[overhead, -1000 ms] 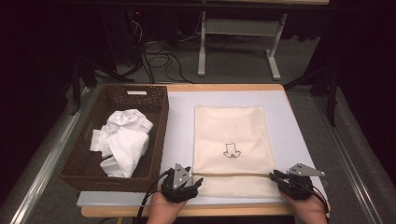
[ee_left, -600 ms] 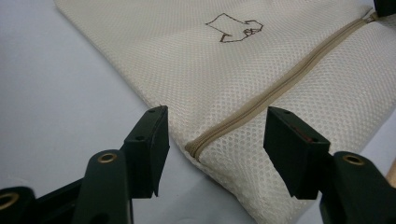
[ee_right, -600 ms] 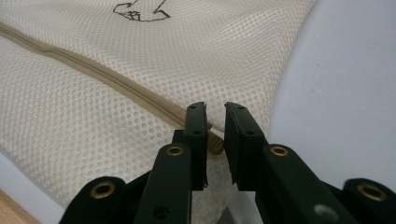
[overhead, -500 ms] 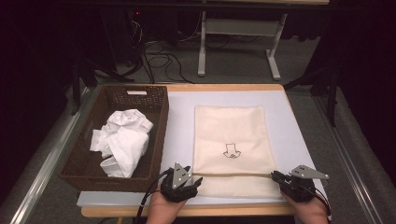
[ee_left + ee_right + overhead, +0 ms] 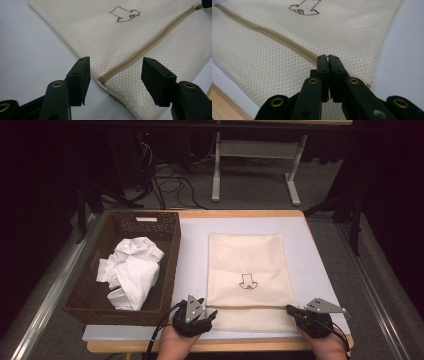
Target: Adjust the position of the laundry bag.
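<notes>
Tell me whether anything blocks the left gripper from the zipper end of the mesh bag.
Nothing visible does. The left gripper stands open at the mesh bag, with the zipper end lying bare between its jaws on the table.

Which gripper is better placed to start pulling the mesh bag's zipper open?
Right. The right gripper has just closed at the zipper's end on the mesh bag; the left gripper stands open astride the other end.

A lab or test room: dark surroundings, loose cables (image 5: pixel 170 190) on the grey floor far behind the counter (image 5: pixel 195 255), a white metal desk frame (image 5: pixel 255 165) beyond.
</notes>
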### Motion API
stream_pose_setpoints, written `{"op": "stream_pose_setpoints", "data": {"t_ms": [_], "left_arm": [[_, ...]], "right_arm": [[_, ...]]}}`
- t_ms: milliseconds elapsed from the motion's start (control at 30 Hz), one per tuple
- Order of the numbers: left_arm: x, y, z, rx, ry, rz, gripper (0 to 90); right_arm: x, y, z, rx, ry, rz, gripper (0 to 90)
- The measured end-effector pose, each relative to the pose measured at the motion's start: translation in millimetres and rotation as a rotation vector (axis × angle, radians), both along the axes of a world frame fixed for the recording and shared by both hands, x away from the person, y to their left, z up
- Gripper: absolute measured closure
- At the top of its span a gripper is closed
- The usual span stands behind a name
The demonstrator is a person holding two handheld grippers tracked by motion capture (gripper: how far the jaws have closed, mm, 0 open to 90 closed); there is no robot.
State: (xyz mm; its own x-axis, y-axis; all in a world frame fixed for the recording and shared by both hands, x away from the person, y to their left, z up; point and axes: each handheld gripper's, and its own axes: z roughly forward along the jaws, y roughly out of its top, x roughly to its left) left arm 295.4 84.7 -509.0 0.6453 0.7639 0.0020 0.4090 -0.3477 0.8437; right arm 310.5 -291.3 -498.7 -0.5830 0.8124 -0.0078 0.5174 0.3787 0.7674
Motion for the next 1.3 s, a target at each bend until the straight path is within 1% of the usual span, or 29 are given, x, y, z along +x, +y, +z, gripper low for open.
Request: {"op": "stream_pose_setpoints", "data": {"t_ms": [33,100,133,167,200,233,267,300,333,367,400,433,533,567,700,733,767,833,867,1067,1167,1300], "left_arm": [[-0.1,0.0,0.1,-0.001,-0.001,0.001,40.9],[-0.5,0.5,0.5,-0.002,-0.003,0.002,40.9],[-0.4,0.7,0.4,-0.002,-0.002,0.003,40.9],[-0.4,0.7,0.4,-0.002,-0.002,0.003,40.9],[-0.1,0.7,0.2,-0.003,0.000,0.002,40.9],[0.1,0.3,0.0,-0.002,0.001,0.002,40.9],[-0.2,0.1,0.2,-0.001,-0.001,0.001,40.9],[-0.4,-0.1,0.4,-0.003,-0.003,-0.002,40.9],[-0.5,-0.2,0.6,-0.002,-0.003,-0.001,40.9],[-0.5,-0.2,0.6,-0.002,-0.003,-0.001,40.9],[-0.3,-0.2,0.4,-0.002,-0.002,0.000,40.9],[-0.2,-0.1,0.3,-0.002,-0.001,-0.002,40.9],[-0.4,-0.1,0.0,-0.002,-0.001,-0.002,40.9],[-0.4,0.0,0.1,-0.003,-0.001,-0.002,40.9],[-0.2,0.3,0.1,0.000,-0.001,0.001,40.9],[-0.2,0.3,0.2,-0.001,-0.001,0.001,40.9],[-0.2,0.3,0.2,-0.001,-0.001,0.001,40.9],[-0.1,0.2,0.1,0.000,0.000,0.001,40.9],[-0.1,0.1,0.0,0.001,0.000,0.000,40.9],[-0.1,0.5,0.1,-0.003,0.002,0.000,40.9],[0.0,0.5,-0.1,-0.003,0.002,0.001,40.9],[0.1,0.2,-0.2,0.000,0.003,-0.001,40.9]], "right_arm": [[-1.0,0.9,2.3,0.006,-0.009,0.001,88.6],[-1.4,-4.3,9.7,0.047,-0.046,-0.023,88.6],[-0.3,-8.7,11.2,0.060,-0.051,-0.045,88.6],[-0.3,-8.7,11.2,0.060,-0.051,-0.045,88.6],[3.5,-17.7,7.2,0.067,-0.024,-0.080,87.2],[4.8,-20.9,4.1,0.058,-0.003,-0.097,84.8],[6.1,-23.9,1.4,0.053,0.010,-0.103,81.6],[7.9,-25.6,-0.6,0.060,0.014,-0.102,78.9],[8.9,-25.9,-2.0,0.061,0.035,-0.110,76.2],[8.9,-25.9,-2.0,0.061,0.035,-0.110,76.2],[11.2,-25.0,-6.0,0.050,0.059,-0.097,74.3],[11.7,-23.7,-7.0,0.053,0.056,-0.087,74.8],[10.4,-18.7,-7.6,0.038,0.069,-0.074,78.8],[10.3,-18.4,-7.2,0.031,0.065,-0.069,79.8],[8.1,-19.3,-5.7,0.049,0.063,-0.073,82.3],[7.5,-19.6,-5.0,0.045,0.058,-0.065,83.0],[6.1,-18.8,-4.3,0.051,0.059,-0.068,83.7],[4.3,-17.4,-3.4,0.048,0.050,-0.056,85.4],[3.3,-16.4,-2.8,0.043,0.053,-0.048,86.1],[1.7,-12.3,-2.2,0.037,0.045,-0.038,86.8],[1.5,-12.2,-2.4,0.039,0.050,-0.039,86.7],[1.4,-10.4,-3.0,0.043,0.052,-0.036,84.7]]}}
